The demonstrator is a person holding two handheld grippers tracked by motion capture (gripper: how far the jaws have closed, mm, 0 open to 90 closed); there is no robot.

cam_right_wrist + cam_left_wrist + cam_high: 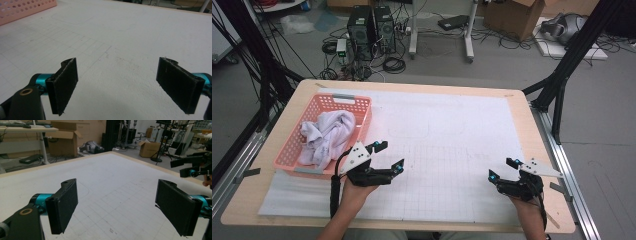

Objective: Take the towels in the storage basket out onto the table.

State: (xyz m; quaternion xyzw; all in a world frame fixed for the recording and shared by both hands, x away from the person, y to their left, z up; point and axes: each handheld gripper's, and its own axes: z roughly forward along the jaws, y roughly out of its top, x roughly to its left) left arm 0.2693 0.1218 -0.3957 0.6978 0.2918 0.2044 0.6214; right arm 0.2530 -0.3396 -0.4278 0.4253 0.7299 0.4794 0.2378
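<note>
Both grippers gape; towel (328, 134) lies just beside left gripper (390, 156).

I hold one tool in each hand, and both hands come in from the near edge of the table (522, 107). My left tool (390, 156) sits on the left side, held low over the table, with its two black jaws spread wide apart and pointing forward and a bit to the right. Nothing is between them. My right tool (503, 169) is far off on the right side, well apart from the left one. Its jaws are wide apart too, with nothing between them, and they point forward and to the left. Both forearms reach up from the bottom.
</note>
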